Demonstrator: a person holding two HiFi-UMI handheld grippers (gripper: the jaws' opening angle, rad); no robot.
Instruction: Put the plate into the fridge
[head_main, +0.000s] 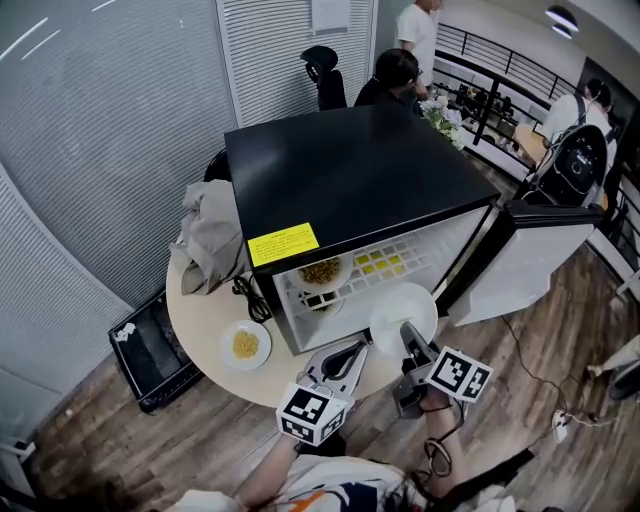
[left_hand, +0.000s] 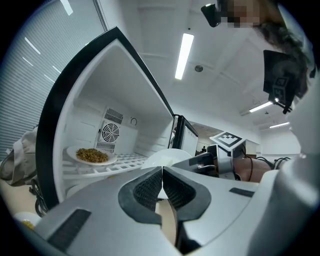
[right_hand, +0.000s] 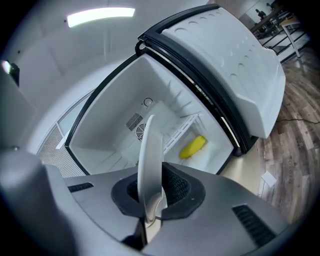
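Note:
A white plate (head_main: 403, 312) hangs in front of the open black fridge (head_main: 350, 170), level with its lower compartment. My right gripper (head_main: 409, 337) is shut on the plate's near rim. In the right gripper view the plate (right_hand: 150, 160) stands edge-on between the pads of the right gripper (right_hand: 152, 200), facing the white fridge interior (right_hand: 115, 135). My left gripper (head_main: 357, 348) sits just left of the plate, shut and empty. In the left gripper view the left gripper (left_hand: 161, 172) has its pads together, and the plate (left_hand: 167, 156) shows beyond it.
A plate of brown food (head_main: 321, 270) and a yellow item (head_main: 385, 262) sit on the fridge shelf (left_hand: 120, 162). The fridge door (head_main: 530, 260) stands open at the right. On the round table (head_main: 210, 320) lie a small dish (head_main: 245, 344), a cloth (head_main: 208, 240) and a cable (head_main: 252, 297).

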